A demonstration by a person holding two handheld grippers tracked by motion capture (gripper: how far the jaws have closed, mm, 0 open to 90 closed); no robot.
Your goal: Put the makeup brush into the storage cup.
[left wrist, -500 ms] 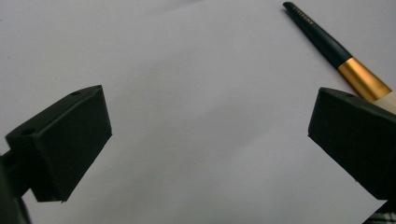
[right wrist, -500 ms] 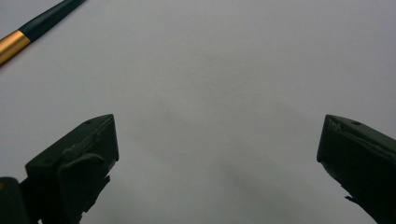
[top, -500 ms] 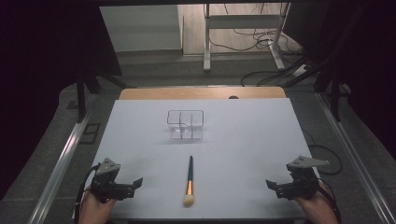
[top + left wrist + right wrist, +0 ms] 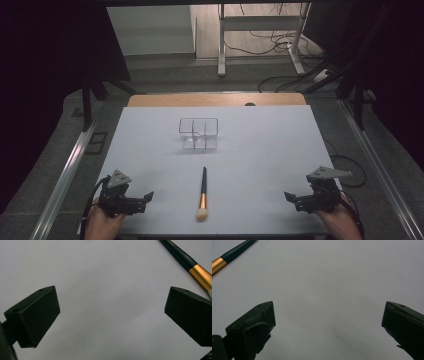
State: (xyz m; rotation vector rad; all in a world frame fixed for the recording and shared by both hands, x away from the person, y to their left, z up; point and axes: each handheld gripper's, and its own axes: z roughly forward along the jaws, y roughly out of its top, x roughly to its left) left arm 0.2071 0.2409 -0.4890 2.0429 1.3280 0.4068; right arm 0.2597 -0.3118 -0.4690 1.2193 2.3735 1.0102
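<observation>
A makeup brush (image 4: 202, 195) with a dark handle, gold ferrule and pale bristles lies near the front of the white table (image 4: 260, 150), bristles toward me. Behind it stands a clear divided organiser (image 4: 198, 133), with nothing in it. My left gripper (image 4: 145, 198) rests at the front left, open, its jaws pointing toward the brush. In the left gripper view the brush (image 4: 187, 261) crosses the top right corner. My right gripper (image 4: 290, 199) rests at the front right, open, with nothing between its jaws. The right gripper view catches the brush handle (image 4: 232, 255) at top left.
A wooden strip (image 4: 215, 100) edges the table's far side. Metal rails (image 4: 65, 175) run along both sides. Beyond the table lie a floor with cables (image 4: 280, 40) and a desk frame's legs (image 4: 222, 45).
</observation>
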